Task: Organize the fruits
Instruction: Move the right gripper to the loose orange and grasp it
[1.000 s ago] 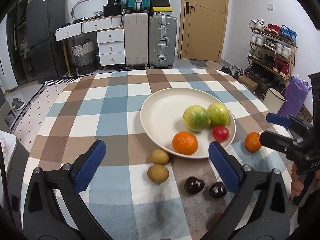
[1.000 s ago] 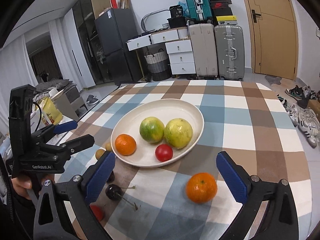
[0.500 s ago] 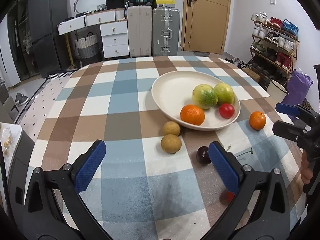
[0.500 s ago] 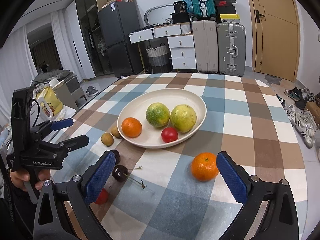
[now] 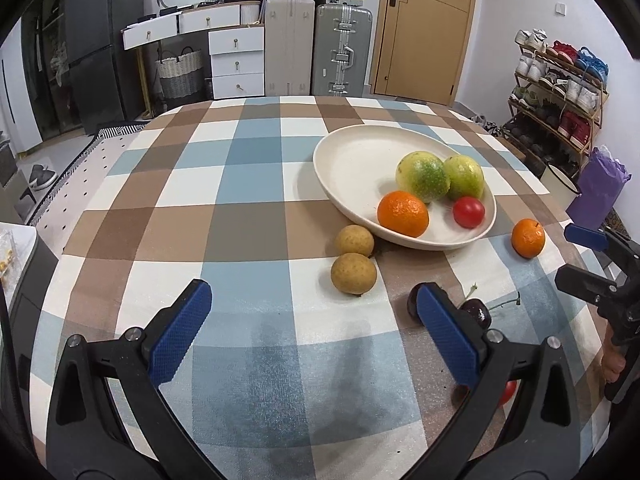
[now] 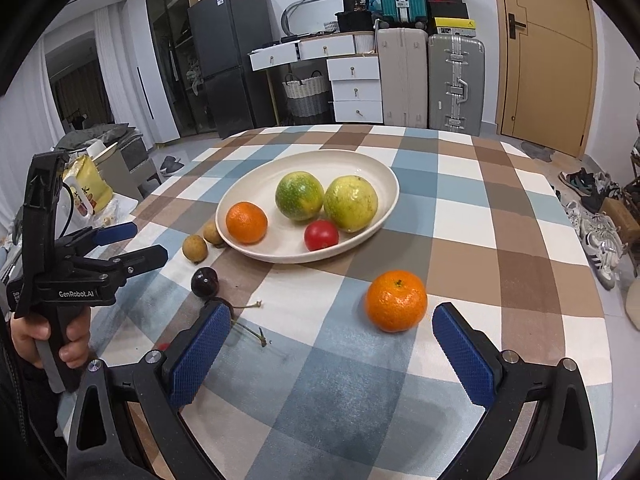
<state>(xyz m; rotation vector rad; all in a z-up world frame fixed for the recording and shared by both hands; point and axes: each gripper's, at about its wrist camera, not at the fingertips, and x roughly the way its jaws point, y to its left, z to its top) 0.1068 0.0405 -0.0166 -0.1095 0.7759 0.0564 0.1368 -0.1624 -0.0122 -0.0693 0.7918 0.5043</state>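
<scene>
A cream plate [image 5: 352, 160] [image 6: 360, 168] on the checked table holds two green-yellow fruits [image 5: 426, 176], an orange [image 5: 402, 208] and a red tomato [image 5: 468, 211]. On the cloth lie two brown longans [image 5: 354, 273], two dark cherries [image 5: 476, 312], a loose orange [image 6: 396, 300] [image 5: 528, 238] and a small red fruit [image 5: 507, 394]. My left gripper [image 5: 316, 332] is open and empty, short of the longans. My right gripper [image 6: 332, 348] is open and empty, just short of the loose orange.
The checked tablecloth [image 5: 240, 208] covers a round table. Suitcases [image 5: 340, 52], white drawers [image 5: 236, 60] and a door [image 5: 424, 28] stand behind. A shoe rack [image 5: 556, 92] is at the right. A low side table with a yellow bag [image 6: 90, 188] stands left.
Both grippers have pulled back toward the near edge of the table, so the plate and fruit look farther off. Both stay open and empty. No fruit has moved.
</scene>
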